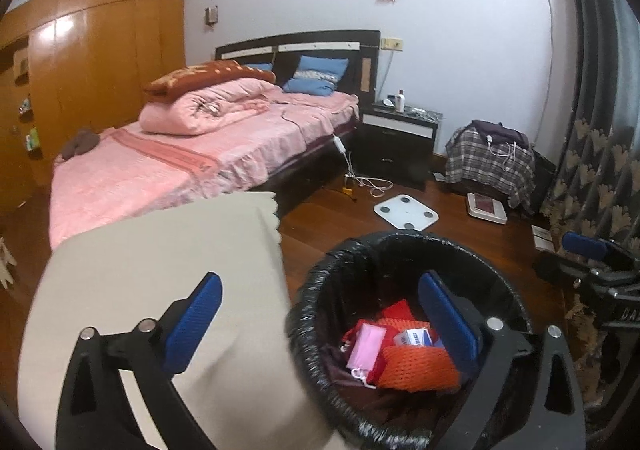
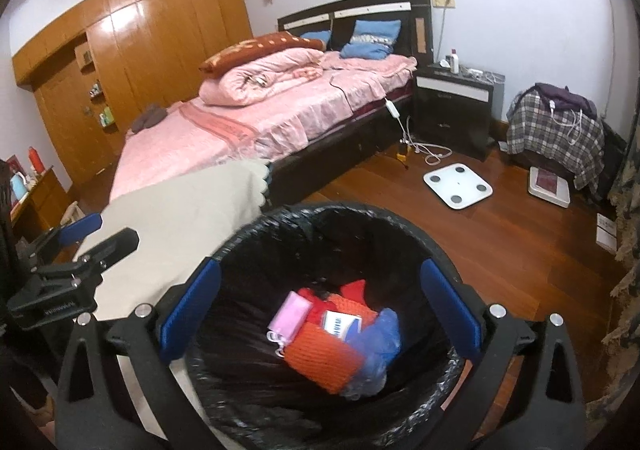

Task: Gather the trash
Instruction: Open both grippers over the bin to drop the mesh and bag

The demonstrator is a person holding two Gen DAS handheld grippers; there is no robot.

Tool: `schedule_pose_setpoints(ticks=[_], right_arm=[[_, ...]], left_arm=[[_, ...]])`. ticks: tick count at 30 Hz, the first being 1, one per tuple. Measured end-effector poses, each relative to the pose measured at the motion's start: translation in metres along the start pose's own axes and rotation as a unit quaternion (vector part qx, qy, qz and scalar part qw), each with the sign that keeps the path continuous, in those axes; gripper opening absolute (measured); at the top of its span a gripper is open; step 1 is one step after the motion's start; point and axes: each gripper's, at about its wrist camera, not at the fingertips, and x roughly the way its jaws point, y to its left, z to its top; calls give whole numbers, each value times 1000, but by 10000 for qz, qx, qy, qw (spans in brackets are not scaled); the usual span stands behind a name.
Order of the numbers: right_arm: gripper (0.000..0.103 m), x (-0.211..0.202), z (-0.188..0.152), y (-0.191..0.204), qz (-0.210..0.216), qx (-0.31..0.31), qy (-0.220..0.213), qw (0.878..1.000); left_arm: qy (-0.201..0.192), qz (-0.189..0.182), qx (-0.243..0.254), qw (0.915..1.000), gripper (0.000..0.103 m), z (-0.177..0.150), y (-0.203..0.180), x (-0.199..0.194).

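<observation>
Reddish wooden floor (image 2: 500, 250) runs beside a pink-covered bed (image 2: 240, 122); the black-lined round trash bin (image 2: 248, 238) (holding orange netting) sits below left gripper (image 1: 320, 314) and right gripper (image 2: 320, 310), both spread wide, empty.

Crinkly glossy plastic bin liner (image 2: 248, 250); polished wood floor (image 2: 500, 242); matt cloth table cover (image 1: 160, 250).

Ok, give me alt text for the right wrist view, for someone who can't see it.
The open right gripper is poised above a black-lined trash bin holding an orange net, a pink packet, a small white box and blue plastic. Left of the bin lies a beige cloth; behind are a pink bed and a white scale on the wooden floor.
</observation>
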Motion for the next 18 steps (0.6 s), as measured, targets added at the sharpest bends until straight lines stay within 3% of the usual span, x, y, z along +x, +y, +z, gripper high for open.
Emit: schedule_pose_setpoints(ticks=[10, 18], right_arm=[[97, -35, 10, 32, 187, -297, -211, 9992], [97, -45, 8, 45, 239, -408, -233, 9986]], left_arm=[[-246, 175, 6, 9995, 97, 3, 6, -55], [-392, 205, 6, 9990, 97, 3, 6, -72]])
